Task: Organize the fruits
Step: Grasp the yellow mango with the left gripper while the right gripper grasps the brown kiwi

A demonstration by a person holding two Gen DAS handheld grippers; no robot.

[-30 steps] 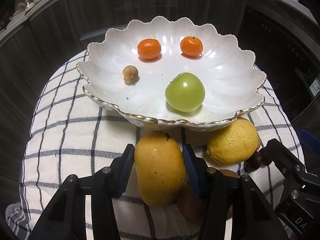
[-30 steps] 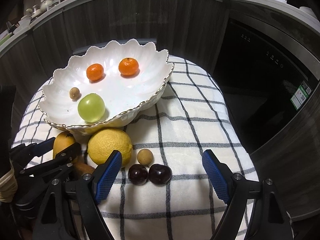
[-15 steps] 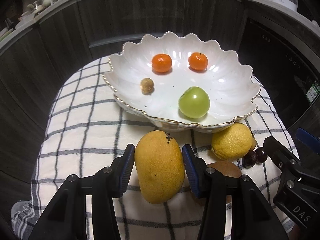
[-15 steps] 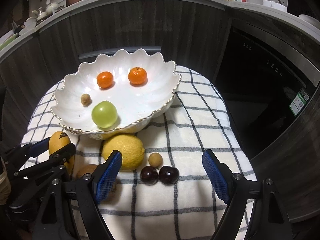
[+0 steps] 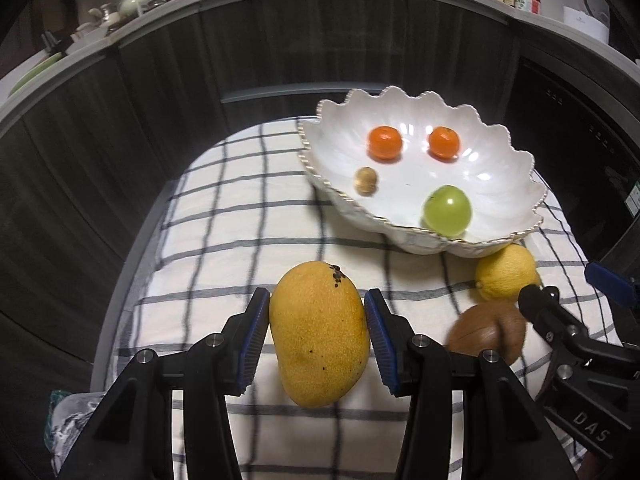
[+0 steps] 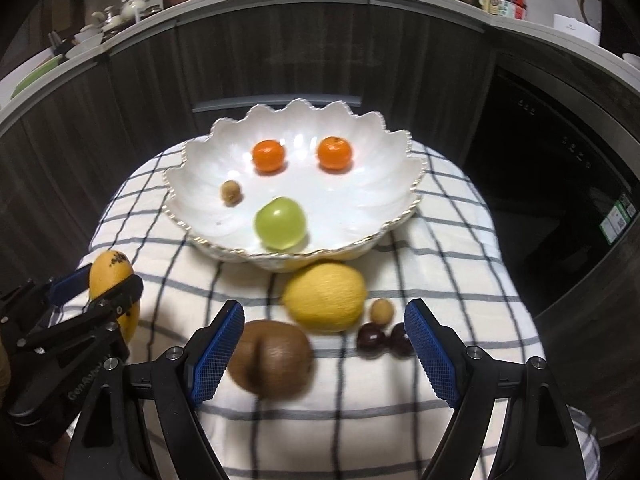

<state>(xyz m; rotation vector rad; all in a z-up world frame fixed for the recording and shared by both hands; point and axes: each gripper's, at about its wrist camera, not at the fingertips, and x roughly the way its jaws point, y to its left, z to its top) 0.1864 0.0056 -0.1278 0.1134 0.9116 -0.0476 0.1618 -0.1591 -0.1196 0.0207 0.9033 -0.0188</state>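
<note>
Glossy white bowl [image 6: 400, 168], likely ceramic, with a gilt rim. Soft matt checked cloth [image 6: 452, 240]. Pebbled lemon [image 6: 325, 297], fuzzy kiwi [image 6: 272, 360], 2 shiny dark cherries [image 6: 385, 340]. Ribbed blue gripper pads [image 6: 218, 348].

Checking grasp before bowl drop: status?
Left gripper shut on mango. Right gripper open, empty. Bowl ahead, path looks clear.
</note>
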